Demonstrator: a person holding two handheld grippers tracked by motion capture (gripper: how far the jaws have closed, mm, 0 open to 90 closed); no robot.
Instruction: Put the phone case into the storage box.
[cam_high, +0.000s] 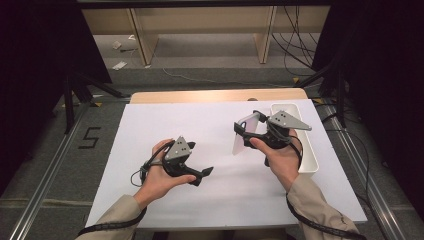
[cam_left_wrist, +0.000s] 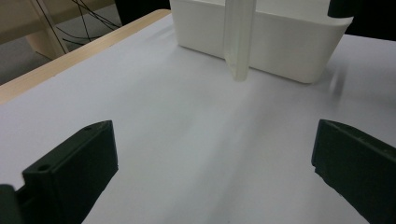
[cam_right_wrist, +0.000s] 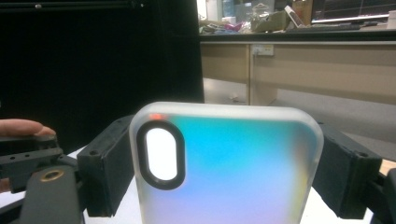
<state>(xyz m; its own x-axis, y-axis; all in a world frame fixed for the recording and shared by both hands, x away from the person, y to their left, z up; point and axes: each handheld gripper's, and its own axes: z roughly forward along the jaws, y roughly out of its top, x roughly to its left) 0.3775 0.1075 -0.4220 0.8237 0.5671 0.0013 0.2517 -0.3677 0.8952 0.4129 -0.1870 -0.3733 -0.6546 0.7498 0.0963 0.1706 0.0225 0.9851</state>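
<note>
left gripper (cam_high: 202, 174): black body, two blocky black jaws, grey three-cornered plate on top with small dark screw holes
right gripper (cam_high: 250, 129): same build — black frame, grey plate, dotted holes
jaws: matte black, small round holes near the tips
cables: black, one trailing from each gripper along the forearm
sleeves (cam_high: 320, 207): beige, long — both arms
brass-coloured fitting (cam_right_wrist: 51, 175): on right gripper's black frame

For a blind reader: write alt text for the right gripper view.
A translucent phone case with an oval camera cutout stands clamped between the right gripper's two black jaws. Behind it are a dark curtain and wooden desks.
</note>
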